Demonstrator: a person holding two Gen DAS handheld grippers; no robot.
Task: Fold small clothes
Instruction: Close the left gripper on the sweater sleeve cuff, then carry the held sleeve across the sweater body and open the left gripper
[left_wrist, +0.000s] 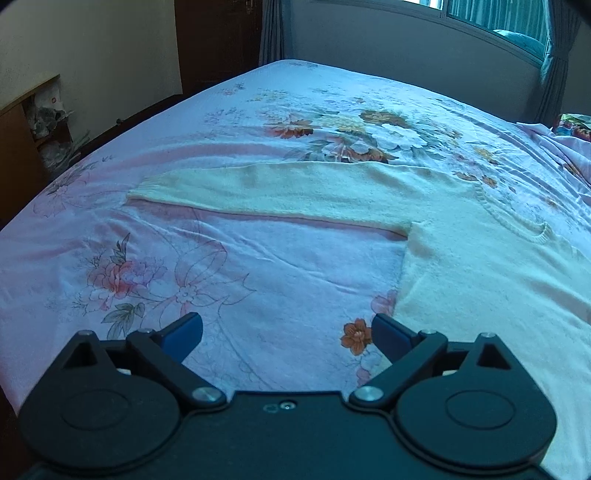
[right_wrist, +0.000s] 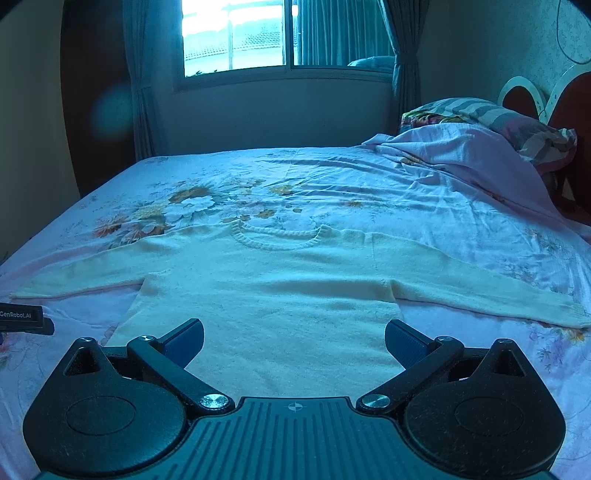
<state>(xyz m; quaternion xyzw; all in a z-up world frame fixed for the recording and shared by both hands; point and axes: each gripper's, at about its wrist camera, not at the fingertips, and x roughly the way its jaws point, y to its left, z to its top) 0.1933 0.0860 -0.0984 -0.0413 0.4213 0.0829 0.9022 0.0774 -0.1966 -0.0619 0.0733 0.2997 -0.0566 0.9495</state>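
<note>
A cream knitted sweater (right_wrist: 280, 288) lies flat on the bed, front up, both sleeves spread out sideways and the ribbed collar (right_wrist: 277, 236) at the far side. In the left wrist view the sweater (left_wrist: 480, 266) fills the right, with its left sleeve (left_wrist: 258, 192) stretched across the sheet. My left gripper (left_wrist: 288, 338) is open and empty, hovering over the sheet just left of the sweater's lower body edge. My right gripper (right_wrist: 294, 341) is open and empty, hovering over the sweater's lower body.
The bed has a pink floral sheet (left_wrist: 184, 280). A crumpled blanket (right_wrist: 461, 155) and pillow (right_wrist: 498, 114) lie at the headboard end. The left gripper's body (right_wrist: 22, 319) shows at the right view's left edge. A wooden shelf (left_wrist: 33, 125) stands beside the bed.
</note>
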